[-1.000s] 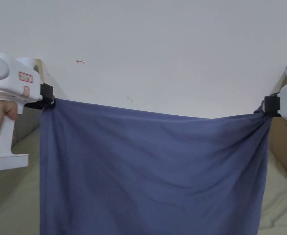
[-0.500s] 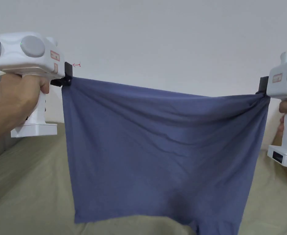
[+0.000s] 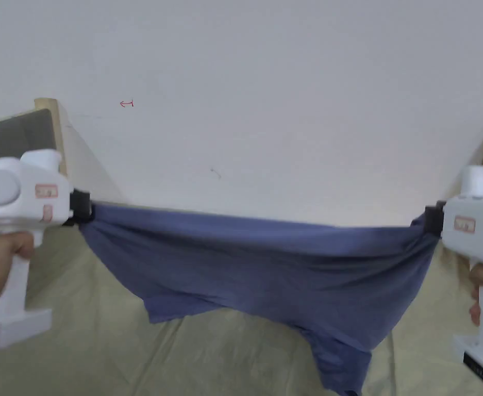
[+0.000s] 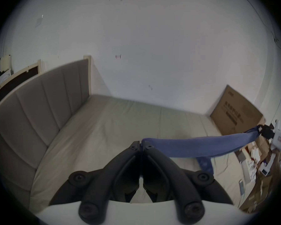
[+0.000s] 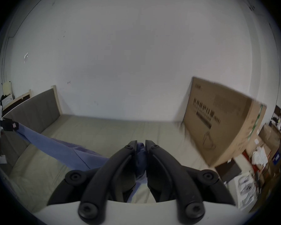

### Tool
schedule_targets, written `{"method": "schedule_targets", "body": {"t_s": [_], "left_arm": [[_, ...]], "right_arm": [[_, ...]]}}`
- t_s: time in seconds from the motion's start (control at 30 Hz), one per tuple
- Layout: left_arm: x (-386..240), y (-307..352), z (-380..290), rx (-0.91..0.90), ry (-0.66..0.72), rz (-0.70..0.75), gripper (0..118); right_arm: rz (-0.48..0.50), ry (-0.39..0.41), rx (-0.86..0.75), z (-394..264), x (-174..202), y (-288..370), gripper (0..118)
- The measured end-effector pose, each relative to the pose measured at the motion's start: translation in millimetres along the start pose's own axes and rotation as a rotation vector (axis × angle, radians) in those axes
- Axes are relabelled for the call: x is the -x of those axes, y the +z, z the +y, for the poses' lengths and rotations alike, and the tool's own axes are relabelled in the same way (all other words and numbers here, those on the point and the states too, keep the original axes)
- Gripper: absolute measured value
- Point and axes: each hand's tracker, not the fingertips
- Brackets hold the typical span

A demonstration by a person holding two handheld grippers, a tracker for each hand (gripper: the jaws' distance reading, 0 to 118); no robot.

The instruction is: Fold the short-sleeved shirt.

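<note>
A blue short-sleeved shirt (image 3: 266, 263) hangs stretched between the two grippers, low over the bed (image 3: 106, 340). My left gripper (image 3: 83, 214) is shut on its left corner, and my right gripper (image 3: 432, 221) is shut on its bunched right corner. The cloth sags in the middle and a sleeve (image 3: 340, 361) trails down onto the bedding. In the left gripper view the jaws of the left gripper (image 4: 141, 145) pinch the shirt (image 4: 193, 147), which runs off toward the other gripper (image 4: 152, 132). In the right gripper view the right gripper (image 5: 141, 145) holds a wad of the shirt (image 5: 140, 160).
The bed has a beige sheet and a padded grey headboard (image 4: 31, 101) on the left. A large cardboard box (image 5: 221, 119) leans against the white wall at the right. Boxes and loose items (image 4: 258, 163) clutter the floor beyond the bed's right side.
Both grippers have dropped from chest height down toward the bed. The shirt, which hung full length, now droops low with its lower part reaching the sheet.
</note>
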Motion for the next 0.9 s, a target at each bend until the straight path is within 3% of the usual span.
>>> {"method": "schedule_targets", "body": {"t_s": [0.13, 0.3, 0.37, 0.53, 0.57, 0.67, 0.7, 0.83, 0.9], "left_arm": [[17, 12, -82, 0.081, -0.042, -0.022, 1], [34, 38, -163, 0.141, 0.002, -0.031, 1], [39, 45, -189, 0.182, -0.011, -0.069, 1], [51, 74, -248, 0.229, -0.011, -0.063, 1], [54, 79, -256, 0.242, 0.006, -0.071, 1], [58, 97, -277, 0.251, 0.036, -0.07, 1], [61, 105, -285, 0.249, 0.044, -0.088, 1], [62, 125, -312, 0.288, -0.02, -0.076, 1], [63, 133, -325, 0.296, -0.044, -0.073, 1]], "right_arm": [[0.036, -0.026, 0.084, -72, 1, 27, 10], [0.046, -0.054, 0.169, -159, -5, 58, 10], [0.068, -0.014, 0.243, -192, -6, 70, 10], [0.081, -0.013, 0.356, -263, -13, 105, 10], [0.136, 0.022, 0.283, -237, -6, 95, 10], [0.127, 0.003, 0.317, -235, -9, 104, 10], [0.123, 0.005, 0.324, -277, -17, 142, 10], [0.15, -0.001, 0.359, -306, -30, 171, 10], [0.144, 0.034, 0.366, -321, -33, 185, 10]]}}
